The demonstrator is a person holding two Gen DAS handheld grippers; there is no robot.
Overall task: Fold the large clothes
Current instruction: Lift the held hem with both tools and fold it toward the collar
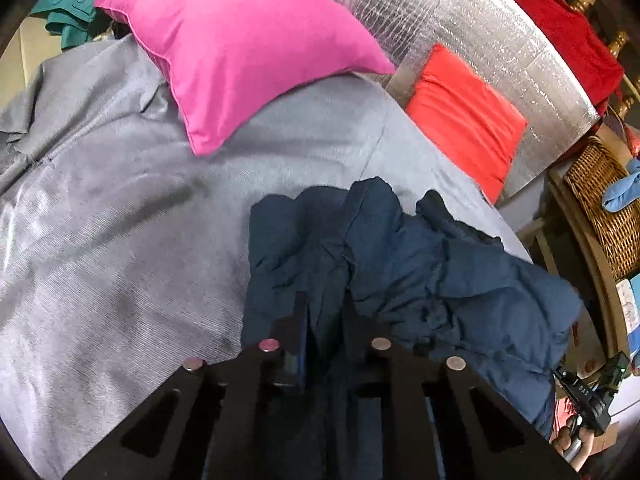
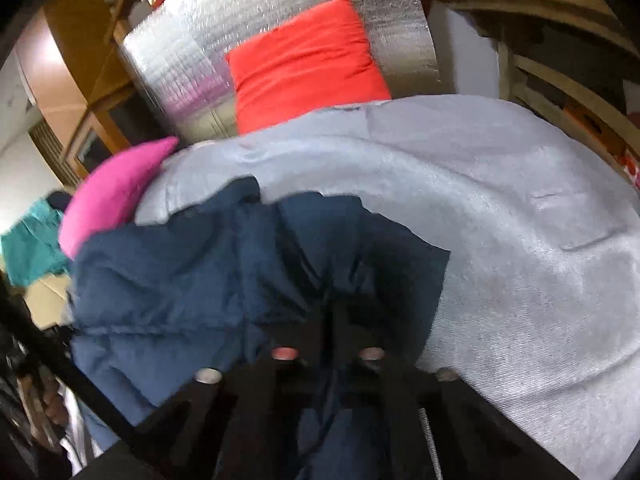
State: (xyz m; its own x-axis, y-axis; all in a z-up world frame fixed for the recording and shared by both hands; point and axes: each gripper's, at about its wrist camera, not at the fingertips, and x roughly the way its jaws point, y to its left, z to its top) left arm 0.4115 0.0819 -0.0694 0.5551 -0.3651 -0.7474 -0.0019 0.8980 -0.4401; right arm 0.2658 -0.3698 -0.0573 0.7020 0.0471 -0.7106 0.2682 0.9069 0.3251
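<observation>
A crumpled navy blue garment (image 1: 400, 256) lies bunched on the grey bed cover (image 1: 120, 216), near its right edge. My left gripper (image 1: 326, 308) is shut on a fold of the garment, with cloth between the black fingers. In the right wrist view the same garment (image 2: 192, 280) hangs bunched over the bed cover (image 2: 520, 220). My right gripper (image 2: 330, 312) is shut on its dark cloth. The right gripper's body also shows at the lower right of the left wrist view (image 1: 592, 396).
A pink pillow (image 1: 240, 52) and a red-orange pillow (image 1: 468, 120) lie at the bed's head against a silver quilted headboard (image 1: 500, 40). A teal garment (image 1: 76, 4) lies far left. A wicker basket (image 1: 600, 200) stands on a shelf to the right.
</observation>
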